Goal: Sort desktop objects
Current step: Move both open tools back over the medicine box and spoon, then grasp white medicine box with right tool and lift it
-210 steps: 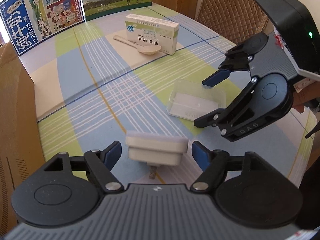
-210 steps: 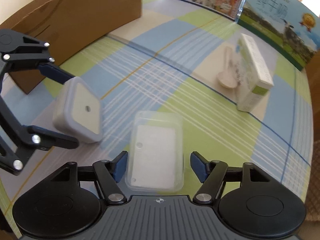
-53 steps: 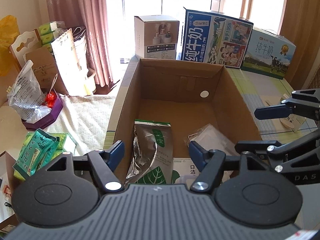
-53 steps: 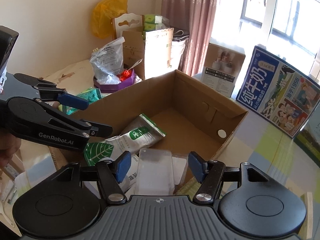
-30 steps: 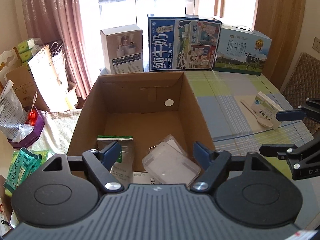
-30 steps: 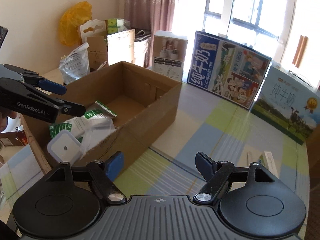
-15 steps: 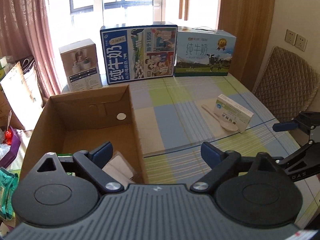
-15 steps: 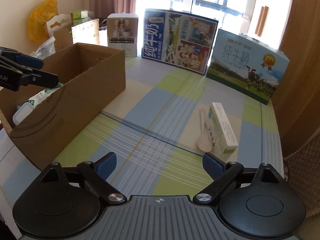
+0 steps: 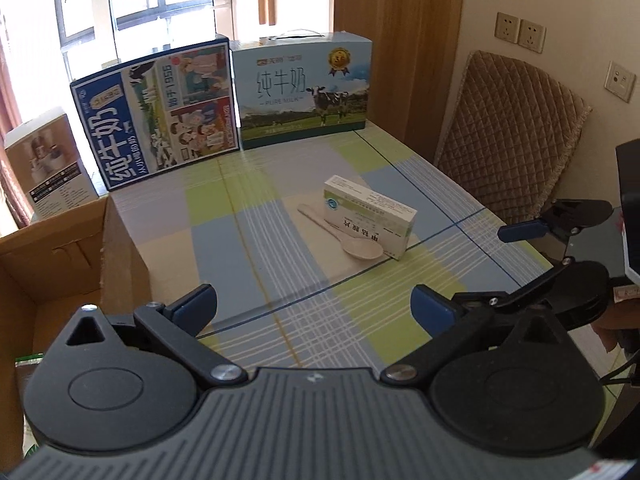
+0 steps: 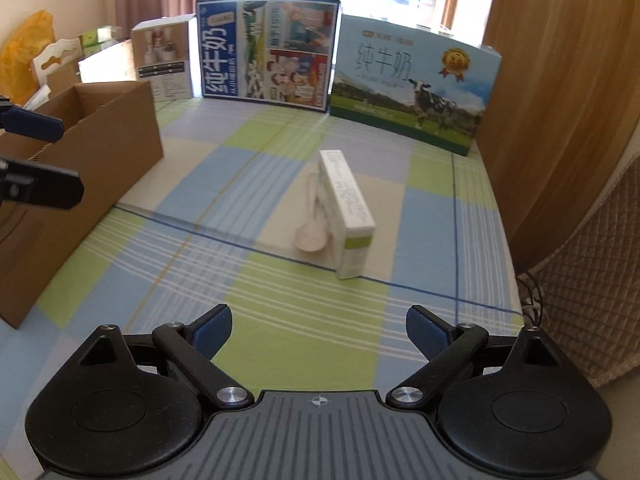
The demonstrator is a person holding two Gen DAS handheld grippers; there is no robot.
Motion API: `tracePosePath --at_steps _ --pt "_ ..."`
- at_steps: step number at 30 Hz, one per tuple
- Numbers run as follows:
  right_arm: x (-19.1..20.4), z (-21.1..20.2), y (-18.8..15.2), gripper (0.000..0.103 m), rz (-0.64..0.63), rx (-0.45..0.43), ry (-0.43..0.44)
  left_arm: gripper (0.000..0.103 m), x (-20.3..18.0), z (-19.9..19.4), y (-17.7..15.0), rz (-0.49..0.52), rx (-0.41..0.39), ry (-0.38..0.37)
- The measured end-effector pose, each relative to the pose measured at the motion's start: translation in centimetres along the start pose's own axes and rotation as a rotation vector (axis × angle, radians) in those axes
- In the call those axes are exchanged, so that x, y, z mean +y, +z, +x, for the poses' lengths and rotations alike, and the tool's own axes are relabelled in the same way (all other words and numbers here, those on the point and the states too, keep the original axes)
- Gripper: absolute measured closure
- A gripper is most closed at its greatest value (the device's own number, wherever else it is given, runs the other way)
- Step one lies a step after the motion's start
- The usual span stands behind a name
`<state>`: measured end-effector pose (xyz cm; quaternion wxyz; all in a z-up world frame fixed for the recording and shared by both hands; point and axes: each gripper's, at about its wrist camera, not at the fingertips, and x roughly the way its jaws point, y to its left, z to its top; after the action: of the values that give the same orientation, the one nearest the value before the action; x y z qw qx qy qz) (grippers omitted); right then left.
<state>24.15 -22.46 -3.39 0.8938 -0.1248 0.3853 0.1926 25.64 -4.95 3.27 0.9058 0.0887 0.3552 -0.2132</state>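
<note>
1. Two grippers hang over the plaid-clothed bench [image 10: 280,320], both tilted downward toward it.
2. Left gripper [image 9: 314,308]: its jaws have just been opening and now stand wide, with only bare cloth showing between the blue pads.
3. Right gripper [image 10: 319,330]: its jaws have likewise just been opening and stand wide apart, holding nothing (in the left wrist view it shows at the right edge [image 9: 516,264], a person's fingers [image 9: 612,320] behind it).
4. A white medicine box [image 10: 347,212] stands on its long edge near the middle of the bench, well ahead of both grippers.
5. A pale plastic spoon [image 10: 312,220] lies flat just beside the box on its left in the right wrist view, bowl toward the camera; whether the two touch I cannot tell.
6. An open cardboard box [image 10: 100,148] sits at the left end of the bench, well apart from the spoon; a green packet edge [image 9: 28,358] shows inside it.
7. Two milk cartons stand along the far edge, a dark blue one [image 10: 268,52] and a light blue one with a cow [image 10: 412,84], side by side.
8. A quilted chair back [image 9: 508,140] stands to the right of the bench.
</note>
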Motion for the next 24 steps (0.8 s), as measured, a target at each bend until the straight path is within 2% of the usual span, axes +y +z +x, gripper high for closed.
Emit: tracePosePath --at_steps 5,13,17,21,24 --pt "-1.6 2.0 0.2 0.012 -0.032 -0.004 -0.001 0.002 -0.8 3.4 0.4 -0.018 0.035 -0.034" --pt "-3.1 5.8 1.5 0.036 -0.071 -0.008 0.026 0.002 -0.9 7.9 1.2 -0.058 0.065 -0.05" --pt "-3.2 7.4 2.4 0.045 -0.075 -0.019 0.04 0.002 -0.6 9.6 1.3 -0.043 0.07 -0.023" --pt "-3.0 8.9 2.8 0.056 -0.094 -0.023 0.044 0.002 0.0 11.0 1.4 -0.064 0.07 -0.02" --pt "-2.8 9.9 3.1 0.059 -0.105 -0.019 0.048 0.002 0.1 12.0 1.5 -0.078 0.08 -0.029"
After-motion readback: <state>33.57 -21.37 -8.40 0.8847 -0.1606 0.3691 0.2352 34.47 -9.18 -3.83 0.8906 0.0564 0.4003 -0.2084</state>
